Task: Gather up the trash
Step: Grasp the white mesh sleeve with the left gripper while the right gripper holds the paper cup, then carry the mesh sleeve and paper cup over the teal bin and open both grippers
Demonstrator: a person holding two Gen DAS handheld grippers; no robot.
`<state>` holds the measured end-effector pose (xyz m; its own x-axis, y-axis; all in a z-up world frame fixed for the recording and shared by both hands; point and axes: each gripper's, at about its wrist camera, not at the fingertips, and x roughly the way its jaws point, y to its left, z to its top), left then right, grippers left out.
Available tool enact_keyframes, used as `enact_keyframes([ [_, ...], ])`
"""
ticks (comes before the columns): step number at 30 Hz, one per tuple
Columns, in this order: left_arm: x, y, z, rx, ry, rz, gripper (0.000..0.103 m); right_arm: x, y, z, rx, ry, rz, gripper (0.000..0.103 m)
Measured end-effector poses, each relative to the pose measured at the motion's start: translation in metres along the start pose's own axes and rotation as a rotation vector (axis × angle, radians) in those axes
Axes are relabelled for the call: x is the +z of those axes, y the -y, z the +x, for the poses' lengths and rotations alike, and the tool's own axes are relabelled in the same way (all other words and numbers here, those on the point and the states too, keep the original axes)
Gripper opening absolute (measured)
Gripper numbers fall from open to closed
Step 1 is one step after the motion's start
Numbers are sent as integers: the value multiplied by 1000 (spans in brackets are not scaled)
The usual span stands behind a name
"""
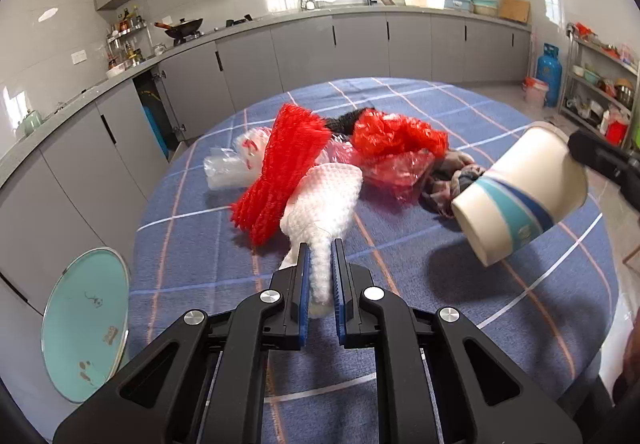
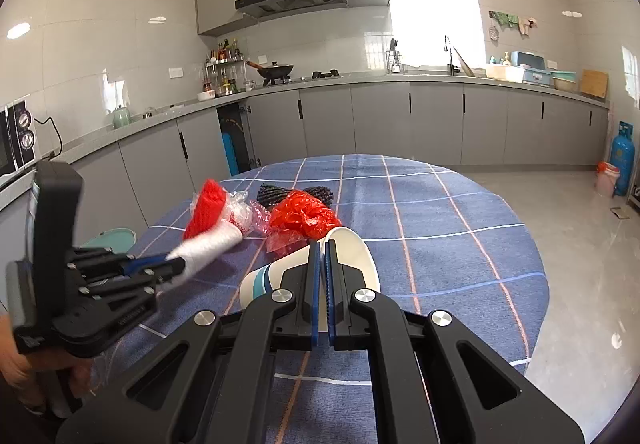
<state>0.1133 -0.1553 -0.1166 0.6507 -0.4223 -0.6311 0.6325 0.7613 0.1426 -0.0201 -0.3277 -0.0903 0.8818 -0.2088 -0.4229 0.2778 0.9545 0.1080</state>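
Over the blue checked tablecloth (image 1: 440, 308), the right gripper (image 2: 322, 244) pinches the paper cup (image 2: 352, 260) by its rim, held aloft; the left gripper (image 1: 320, 244) squeezes white foam netting (image 1: 324, 204) from the trash pile (image 1: 376, 148).

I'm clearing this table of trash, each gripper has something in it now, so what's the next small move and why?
Probably lift the left gripper slightly, to pull the white foam net clear of the pile. Its jaws are pinched on the net's near end, while the far end still lies against the red mesh on the tablecloth. The right gripper already holds the paper cup by its rim.
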Motion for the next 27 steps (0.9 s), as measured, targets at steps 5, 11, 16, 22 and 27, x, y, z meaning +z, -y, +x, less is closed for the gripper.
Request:
enact_keyframes([
  [5, 6, -3, -15, -2, 31, -9, 11, -1, -5, 4, -4, -14, -16, 3],
  [11, 16, -2, -33, -9, 76, -7, 11, -2, -10, 5, -1, -19, -28, 3],
  [16, 24, -4, -53, 7, 129, -3, 11, 3, -11, 1, 4, -5, -31, 3],
  [22, 34, -11, -85, 51, 209, -5, 11, 15, -18, -8, 20, 30, -39, 3],
  [27, 36, -30, -101, 79, 241, -40, 11, 26, -26, -12, 34, 53, -48, 3],
])
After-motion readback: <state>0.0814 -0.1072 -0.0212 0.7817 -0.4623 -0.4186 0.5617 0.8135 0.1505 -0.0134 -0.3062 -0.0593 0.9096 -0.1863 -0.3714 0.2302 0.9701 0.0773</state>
